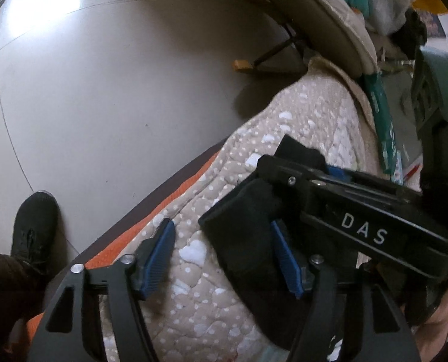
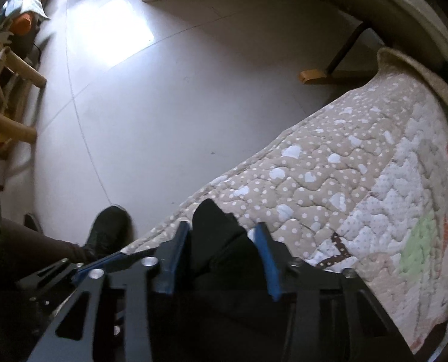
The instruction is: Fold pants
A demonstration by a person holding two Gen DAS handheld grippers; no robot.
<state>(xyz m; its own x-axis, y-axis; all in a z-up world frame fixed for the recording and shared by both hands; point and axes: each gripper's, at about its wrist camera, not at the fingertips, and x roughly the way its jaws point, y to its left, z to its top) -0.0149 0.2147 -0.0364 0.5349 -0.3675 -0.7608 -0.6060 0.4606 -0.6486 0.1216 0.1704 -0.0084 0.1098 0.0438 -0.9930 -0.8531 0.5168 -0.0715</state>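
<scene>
**Black pants between both grippers at the bed's edge**

Pale grey tiled floor [image 2: 169, 96] fills the background, with a bright patch of light on it. A beige quilted bedspread with white dots and hearts [image 2: 338, 175] covers the bed that runs along the right of both views; an orange layer [image 1: 175, 194] shows under its edge in the left wrist view.

- Black fabric pants [image 1: 248, 241]: lying on the bedspread near its floor-side edge. A bunched fold [image 2: 214, 232] rises between the right gripper's blue pads.
- Left gripper [image 1: 224, 256]: jaws spread wide. Left blue pad [image 1: 159, 256] sits over bare quilt; the right pad lies against the pants' edge. Nothing is clamped.
- Right gripper [image 2: 220, 241]: jaws partly open, fabric filling the gap between them. Whether the pads actually pinch the cloth cannot be told.
- Pose: both tools point along the bed edge, angled downward over the quilt. The right gripper's black body, lettered "DAS" [image 1: 365, 229], crosses the left wrist view, just beside the left one and lying over the pants.
- Person's black shoe [image 2: 109, 229] stands on the floor beside the bed.
- Wooden chair legs [image 2: 15, 99] at far left, well apart from the bed.
</scene>
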